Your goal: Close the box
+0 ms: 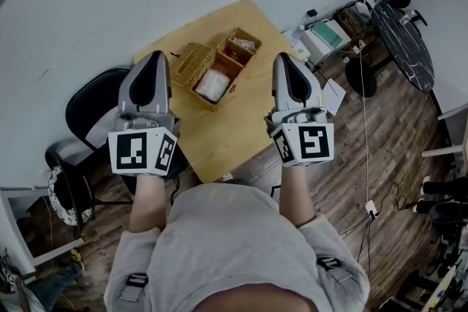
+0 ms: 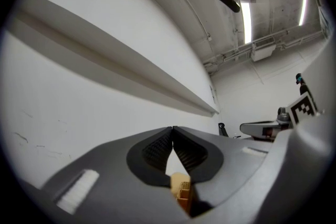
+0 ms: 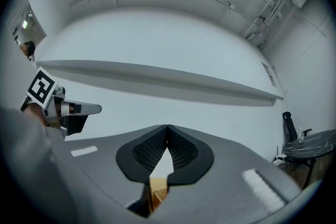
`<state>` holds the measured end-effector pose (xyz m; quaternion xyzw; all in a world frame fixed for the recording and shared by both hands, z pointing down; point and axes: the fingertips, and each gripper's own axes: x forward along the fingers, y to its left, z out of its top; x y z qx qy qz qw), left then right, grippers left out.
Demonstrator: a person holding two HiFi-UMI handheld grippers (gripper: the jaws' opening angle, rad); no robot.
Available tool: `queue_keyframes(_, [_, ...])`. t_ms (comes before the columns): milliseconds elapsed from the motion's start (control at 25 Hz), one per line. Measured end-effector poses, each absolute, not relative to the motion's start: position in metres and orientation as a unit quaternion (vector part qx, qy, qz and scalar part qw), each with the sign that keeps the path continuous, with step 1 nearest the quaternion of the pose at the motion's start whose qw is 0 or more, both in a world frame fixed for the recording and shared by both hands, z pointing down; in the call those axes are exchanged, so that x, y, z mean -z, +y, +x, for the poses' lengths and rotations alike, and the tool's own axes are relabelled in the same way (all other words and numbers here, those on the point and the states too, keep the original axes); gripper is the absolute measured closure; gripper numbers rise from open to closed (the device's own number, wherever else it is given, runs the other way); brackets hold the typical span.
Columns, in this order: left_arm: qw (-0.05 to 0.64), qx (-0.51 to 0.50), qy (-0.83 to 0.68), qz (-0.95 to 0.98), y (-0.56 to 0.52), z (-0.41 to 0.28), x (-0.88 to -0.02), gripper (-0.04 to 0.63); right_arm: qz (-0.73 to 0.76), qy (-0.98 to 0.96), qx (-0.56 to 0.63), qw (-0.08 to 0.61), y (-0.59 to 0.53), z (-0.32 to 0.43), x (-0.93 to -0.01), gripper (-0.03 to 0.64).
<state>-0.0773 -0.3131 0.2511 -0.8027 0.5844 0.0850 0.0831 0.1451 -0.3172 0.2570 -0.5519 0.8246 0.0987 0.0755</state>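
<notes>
Bare table (image 1: 245, 124) lies open before the box (image 1: 216, 68); chair (image 1: 91, 107) stands left.

head view steeply down — gripper views seemingly share wall (image 2: 79, 128)

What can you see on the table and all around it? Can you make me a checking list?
Surface: yellow wooden table, mostly bare.
Job's things: wicker box open, its lid flipped out to one side; white bundle in one compartment.
Clutter: nothing seen.
Grippers: left gripper and right gripper both shut and empty, held above the table on either side of the box.
Cables: white cable across the wooden floor.
Surroundings: black chair, dark round table, white wall.
</notes>
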Motion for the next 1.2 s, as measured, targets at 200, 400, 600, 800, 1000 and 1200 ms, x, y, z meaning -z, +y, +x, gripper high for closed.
queue_keyframes(200, [0.06,-0.065,0.597,-0.797,-0.327,-0.08,-0.275,0.537,-0.537,0.837,-0.078,0.065,-0.337,0.139,-0.277,0.615])
queue_keyframes(400, [0.026,-0.049,0.608,-0.792,-0.332,-0.085,-0.308,0.537,-0.523,0.849,-0.054,0.054,-0.346,0.131,-0.302,0.614])
queue_keyframes(600, [-0.026,-0.026,0.613,-0.789,-0.338,-0.091,-0.348,0.537,-0.512,0.858,-0.036,0.041,-0.349,0.119,-0.32,0.615])
queue_keyframes(800, [-0.118,-0.005,0.602,-0.79,-0.343,-0.098,-0.395,0.537,-0.503,0.864,-0.023,0.027,-0.35,0.105,-0.336,0.614])
queue_keyframes(1000, [-0.184,0.013,0.59,-0.786,-0.352,-0.109,-0.435,0.536,-0.5,0.866,-0.015,0.014,-0.353,0.09,-0.345,0.614])
queue_keyframes(1200, [-0.263,0.036,0.561,-0.784,-0.365,-0.112,-0.485,0.534,-0.507,0.862,-0.001,0.003,-0.362,0.082,-0.356,0.614])
